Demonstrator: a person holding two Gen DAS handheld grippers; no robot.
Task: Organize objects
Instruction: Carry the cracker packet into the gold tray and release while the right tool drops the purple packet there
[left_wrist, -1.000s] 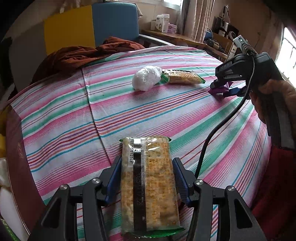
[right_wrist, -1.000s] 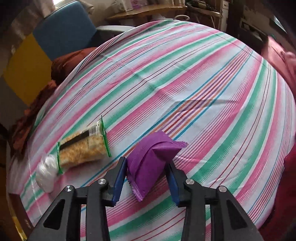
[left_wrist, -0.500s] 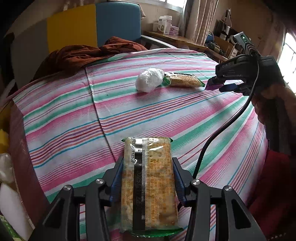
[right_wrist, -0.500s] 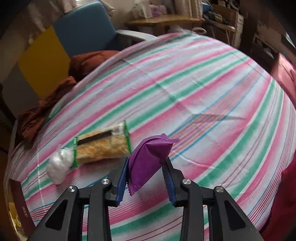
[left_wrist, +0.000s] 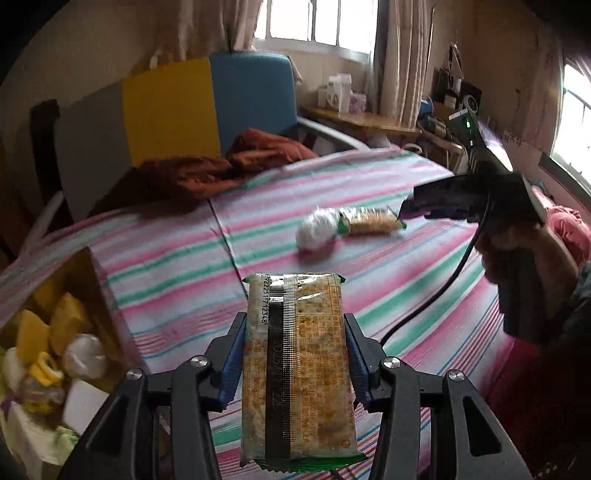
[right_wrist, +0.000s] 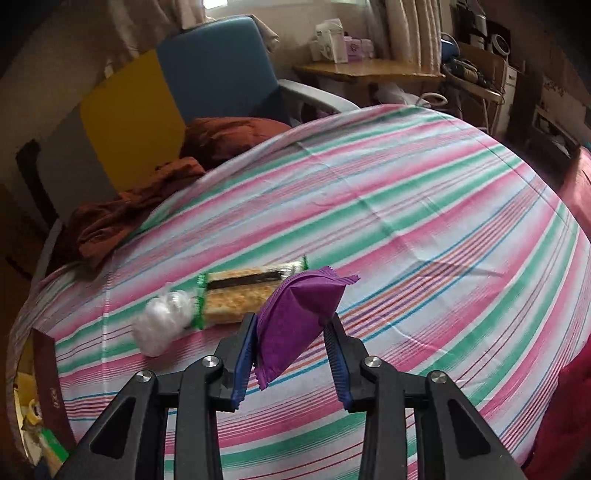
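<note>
I've got the left hand-held gripper clamped on a cracker pack, right hand-held gripper pinching a purple sachet, both above the striped desk; 2nd cracker pack w/ white wad lies there.

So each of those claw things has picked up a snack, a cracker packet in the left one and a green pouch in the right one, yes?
Nearly. The left gripper does hold the cracker packet, but the pouch between the right gripper's fingers is purple, not green. The right wrist view shows this plainly.
</note>
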